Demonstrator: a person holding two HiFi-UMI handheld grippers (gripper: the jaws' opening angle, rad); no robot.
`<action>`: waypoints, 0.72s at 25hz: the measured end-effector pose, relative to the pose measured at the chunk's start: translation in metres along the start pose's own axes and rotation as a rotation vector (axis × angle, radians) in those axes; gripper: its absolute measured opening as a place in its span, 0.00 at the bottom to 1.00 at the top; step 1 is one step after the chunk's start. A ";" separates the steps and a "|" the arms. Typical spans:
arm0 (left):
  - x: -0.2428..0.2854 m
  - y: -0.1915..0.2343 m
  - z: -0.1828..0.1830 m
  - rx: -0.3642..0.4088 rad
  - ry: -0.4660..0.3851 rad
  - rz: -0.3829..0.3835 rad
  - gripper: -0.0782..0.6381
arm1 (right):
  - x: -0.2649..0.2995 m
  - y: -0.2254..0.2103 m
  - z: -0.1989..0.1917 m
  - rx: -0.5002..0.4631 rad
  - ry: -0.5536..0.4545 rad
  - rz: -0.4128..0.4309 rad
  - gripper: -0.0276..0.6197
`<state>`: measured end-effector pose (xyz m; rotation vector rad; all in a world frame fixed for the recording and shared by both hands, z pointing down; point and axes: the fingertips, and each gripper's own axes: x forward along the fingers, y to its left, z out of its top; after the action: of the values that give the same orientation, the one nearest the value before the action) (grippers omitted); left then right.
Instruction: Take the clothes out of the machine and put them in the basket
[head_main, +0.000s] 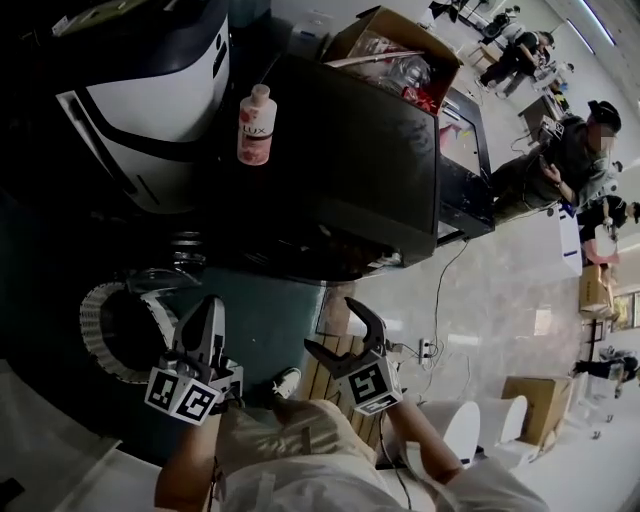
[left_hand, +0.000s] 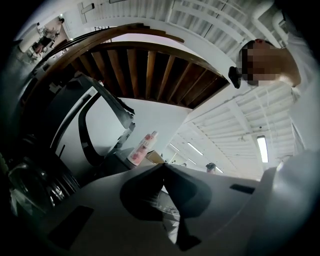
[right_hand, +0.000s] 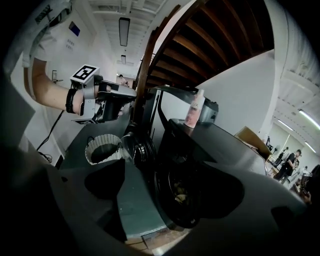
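Pale tiled floor (head_main: 500, 290), people (head_main: 570, 150) far back. Dark machine (head_main: 350, 170) stands at centre with its drum open toward the person. The clothes (right_hand: 180, 192) show only as a small pale lump deep in the drum, in the right gripper view. White basket (head_main: 95, 330) sits beside the machine's front, at the left in the head view. Right tool (head_main: 342, 335) is spread wide, nothing between the jaws, aimed at the drum. Left tool (head_main: 208, 310) is pressed together, pinching nothing, near the basket. Bottle (head_main: 256, 125) stands upright on the machine top.
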<state>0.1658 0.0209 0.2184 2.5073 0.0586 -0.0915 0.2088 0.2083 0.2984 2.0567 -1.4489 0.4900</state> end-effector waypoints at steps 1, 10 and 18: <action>-0.001 0.008 -0.007 -0.010 0.007 -0.006 0.13 | 0.010 0.004 -0.001 -0.008 0.010 0.001 0.73; -0.018 0.089 -0.057 -0.023 0.054 -0.061 0.13 | 0.091 0.040 -0.025 0.019 0.030 -0.090 0.73; -0.008 0.163 -0.175 -0.027 0.017 -0.089 0.13 | 0.163 0.047 -0.154 -0.021 0.063 -0.127 0.73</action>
<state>0.1774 -0.0077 0.4556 2.4788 0.1766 -0.1055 0.2252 0.1762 0.5246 2.0824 -1.2725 0.4812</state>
